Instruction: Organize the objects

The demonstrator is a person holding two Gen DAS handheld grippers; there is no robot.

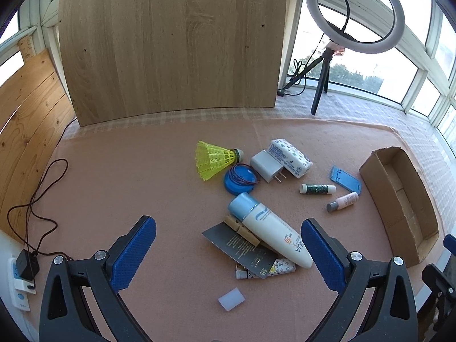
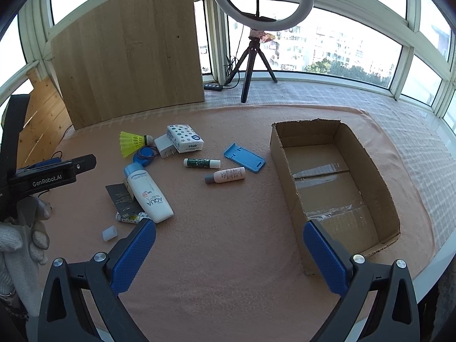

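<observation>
On the pink blanket-covered bench (image 2: 228, 256), stuff's piled left w/ the cardboard box (image 2: 336, 182) sitting empty on the right. Sunscreen tube (image 1: 273, 232) lies across a dark card (image 1: 236, 242) & a clothespin (image 1: 242, 229), shuttlecock (image 1: 213, 159), charger (image 1: 266, 166) & tissue pack (image 1: 289, 154) bunched behind. Left tool (image 1: 228, 256) and right tool (image 2: 228, 256) both spread wide, holding nothing. Ring light (image 2: 263, 0) by the windows.

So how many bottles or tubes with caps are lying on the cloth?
4: sunscreen bottle nearest, patterned tube partly under it, green stick and pink bottle toward the box. None visibly hidden.
</observation>
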